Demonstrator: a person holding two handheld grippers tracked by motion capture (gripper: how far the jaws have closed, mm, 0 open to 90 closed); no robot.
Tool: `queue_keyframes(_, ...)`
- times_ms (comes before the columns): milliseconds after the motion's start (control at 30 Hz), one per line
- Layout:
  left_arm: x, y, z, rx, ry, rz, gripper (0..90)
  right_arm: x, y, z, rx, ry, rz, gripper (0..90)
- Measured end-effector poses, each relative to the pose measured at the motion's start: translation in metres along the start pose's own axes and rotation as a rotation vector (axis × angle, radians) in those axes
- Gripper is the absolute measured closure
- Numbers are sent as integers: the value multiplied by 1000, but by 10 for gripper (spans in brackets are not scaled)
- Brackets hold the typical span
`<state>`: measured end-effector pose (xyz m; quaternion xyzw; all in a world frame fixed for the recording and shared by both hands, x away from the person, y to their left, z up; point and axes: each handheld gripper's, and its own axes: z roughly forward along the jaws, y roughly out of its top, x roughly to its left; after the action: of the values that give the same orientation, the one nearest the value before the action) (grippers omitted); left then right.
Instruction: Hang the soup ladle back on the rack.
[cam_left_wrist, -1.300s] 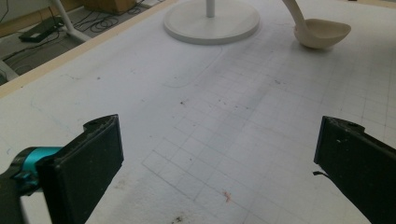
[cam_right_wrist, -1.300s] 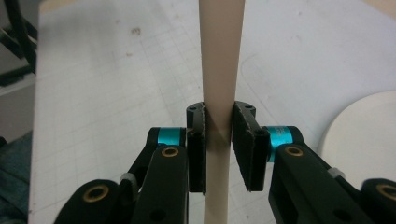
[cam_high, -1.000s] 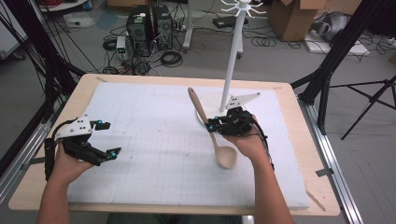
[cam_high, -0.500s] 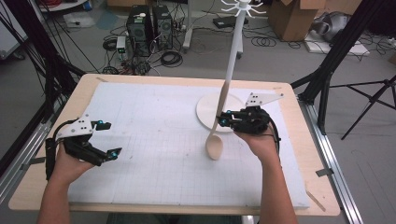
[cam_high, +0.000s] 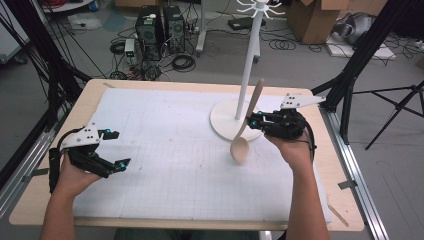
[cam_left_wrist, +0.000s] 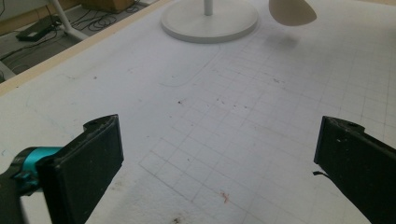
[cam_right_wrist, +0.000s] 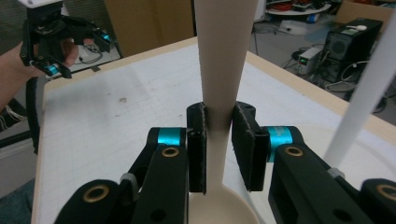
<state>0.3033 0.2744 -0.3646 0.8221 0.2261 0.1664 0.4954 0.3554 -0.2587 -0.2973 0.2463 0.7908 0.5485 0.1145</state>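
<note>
Spoon (cam_high: 246, 120): the wooden one is now up off the mat (cam_high: 165, 150) and nearly upright, bowl hanging down and handle tip pointing up beside the pole of the white stand (cam_high: 248, 60). A second ago it lay lower and flatter, out toward the middle of the mat; since then it has been carried toward the far right corner and tipped up. The right gripper (cam_high: 257, 123) holds it, jaws clamped on the handle just above the bowl, as the right gripper view shows plainly (cam_right_wrist: 219, 140). In the high view the bowl hangs just in front of the stand's round base (cam_high: 222, 117), clear of the mat.

The left gripper (cam_high: 114, 150) rests near the left edge, jaws wide apart and holding nothing, and has not moved.

I judge the lift and the swing toward the stand to be done. What remains is raising the handle tip to the hooks (cam_high: 260, 7) at the top, which sit well above it.
</note>
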Motion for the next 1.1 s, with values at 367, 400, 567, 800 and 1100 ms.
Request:
queue_keyframes(367, -1, 0, 1, 5, -2, 4, 17, -19, 20, -27, 80, -74, -4, 761)
queue_keyframes(400, -1, 0, 2, 5, -5, 2, 17, -20, 21, -29, 83, -80, -3, 761)
queue_keyframes(567, -1, 0, 3, 9, -6, 5, 17, -30, 32, -38, 101, -100, 4, 761)
queue_keyframes(800, 0, 0, 3, 7, -7, 1, 17, -39, 53, -42, 127, -122, -10, 761)
queue_keyframes(1100, 1, -1, 2, 5, -4, 1, 17, -46, 72, -43, 130, -135, -6, 761)
